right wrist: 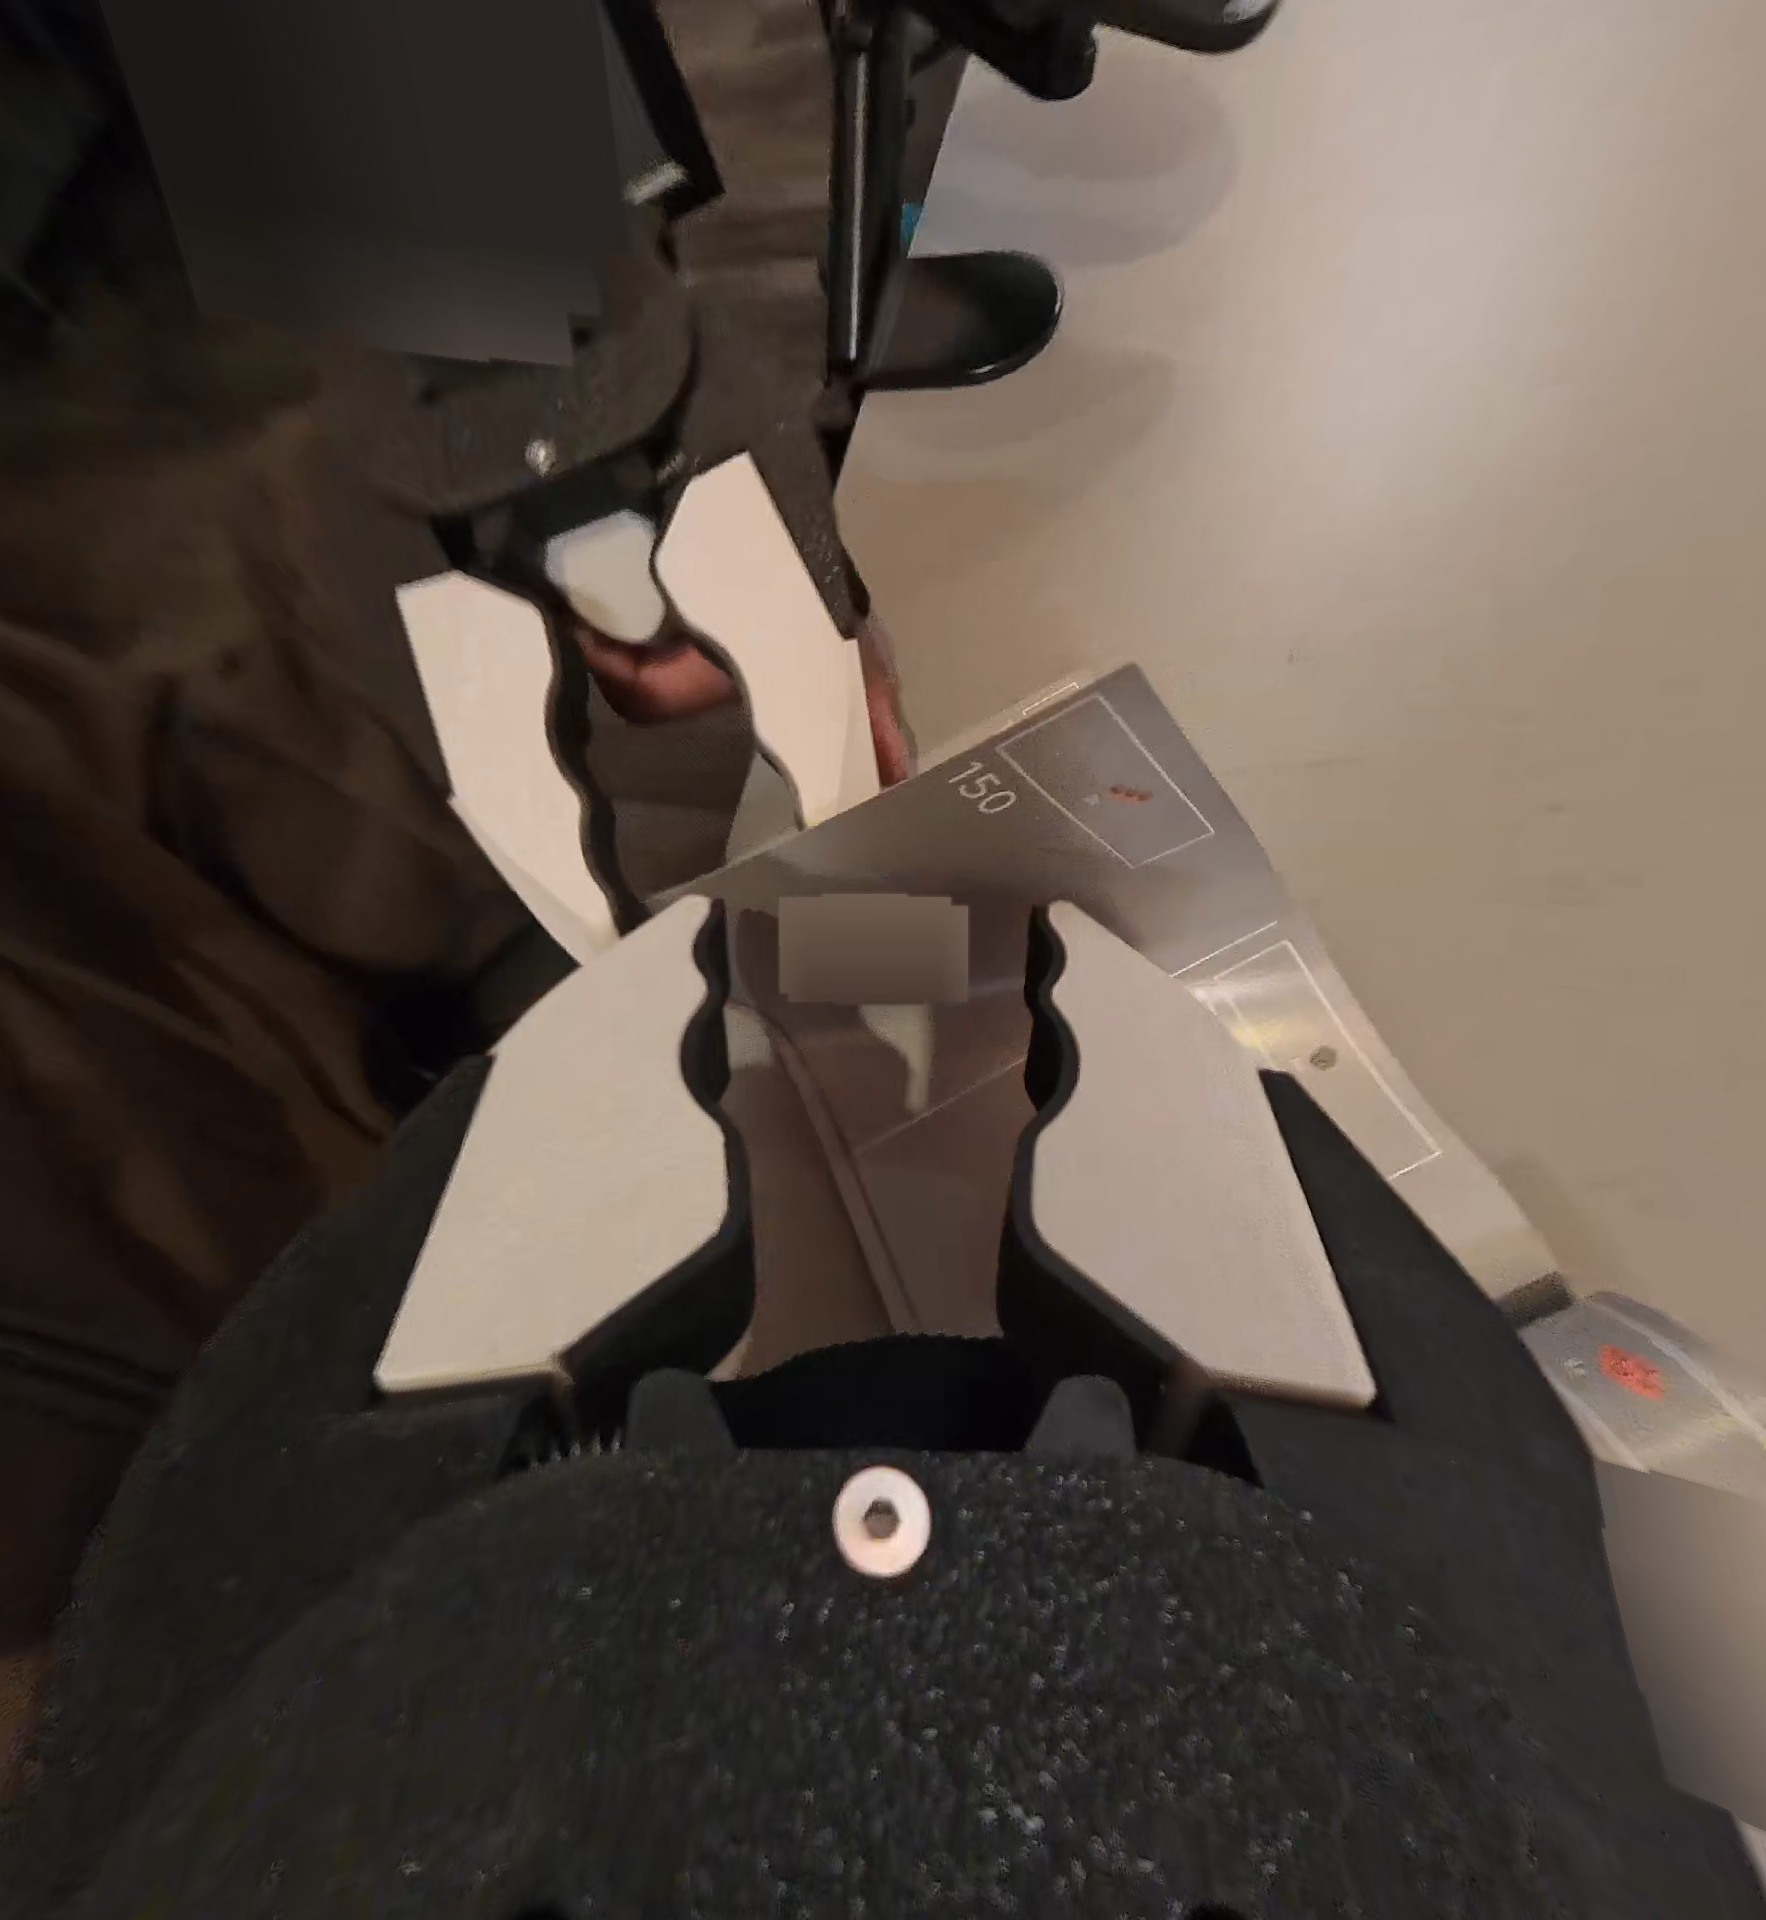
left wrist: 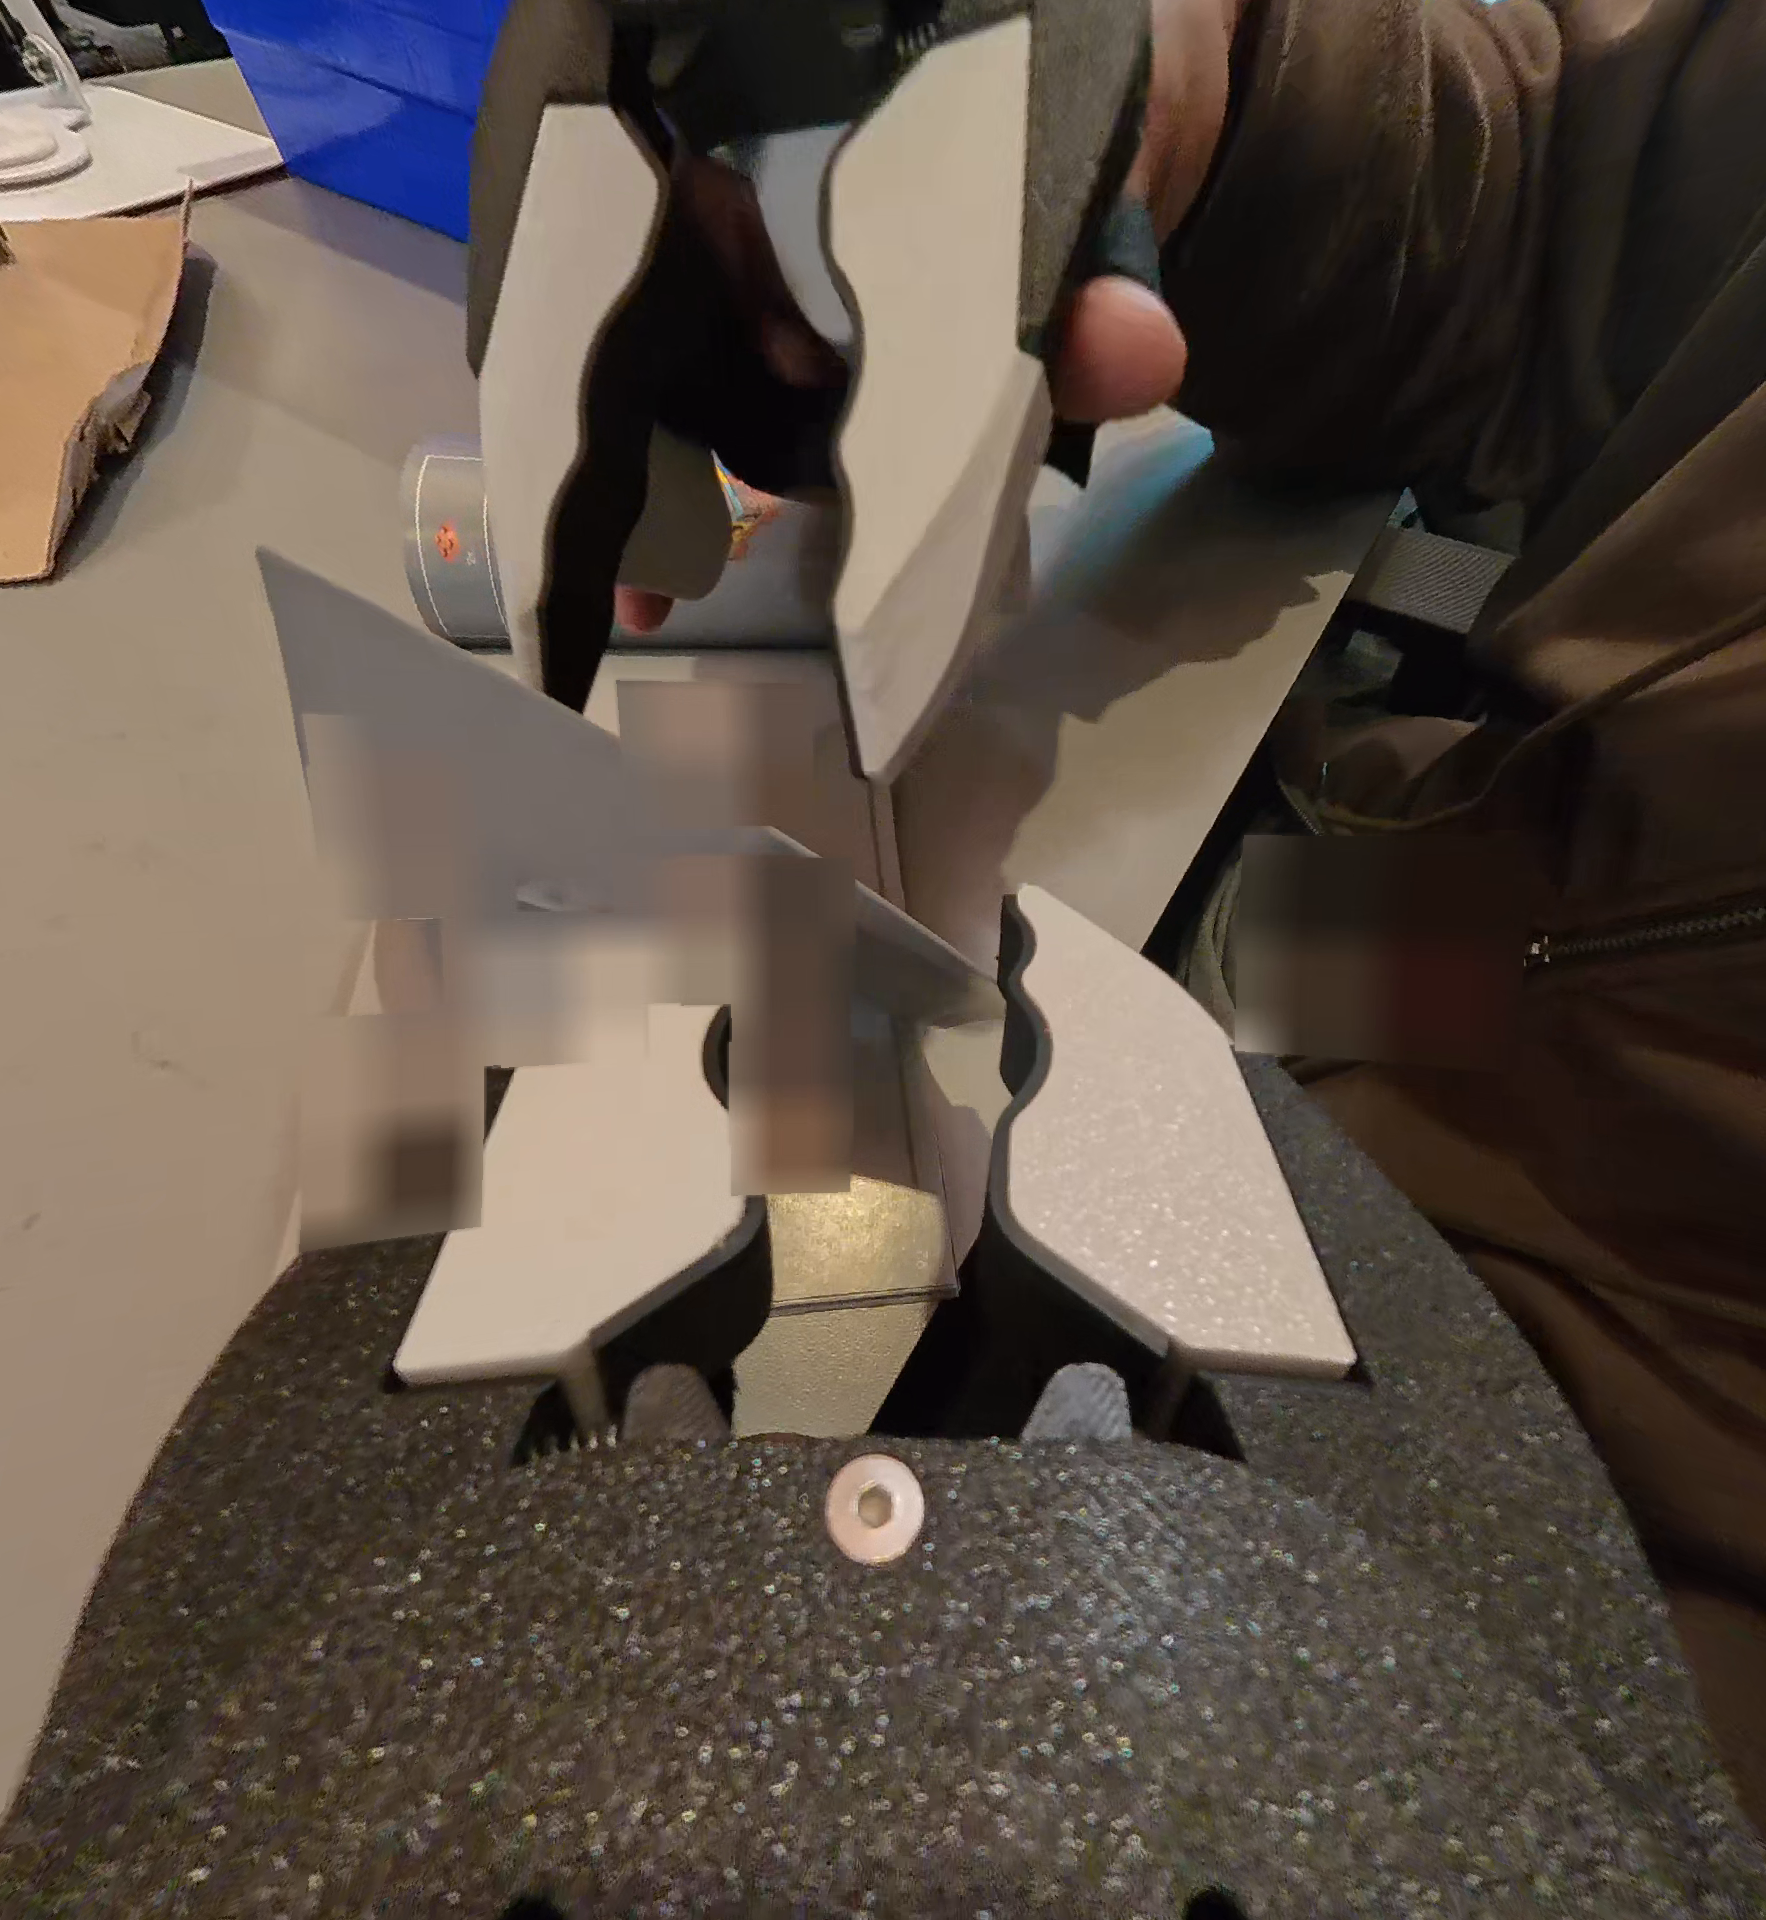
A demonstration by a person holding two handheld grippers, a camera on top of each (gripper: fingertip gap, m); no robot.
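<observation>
Grey box (left wrist: pixel 848 1236) — between left gripper (left wrist: pixel 858 997) fingers

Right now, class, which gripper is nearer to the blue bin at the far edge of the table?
Right. The right gripper hangs just in front of the blue bin, while the left gripper sits farther back, around a grey box.

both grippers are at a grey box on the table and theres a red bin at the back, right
No, the bin is blue, not red; the left wrist view shows it. The rest stands: the left gripper and right gripper are at the grey box on the table.
</observation>
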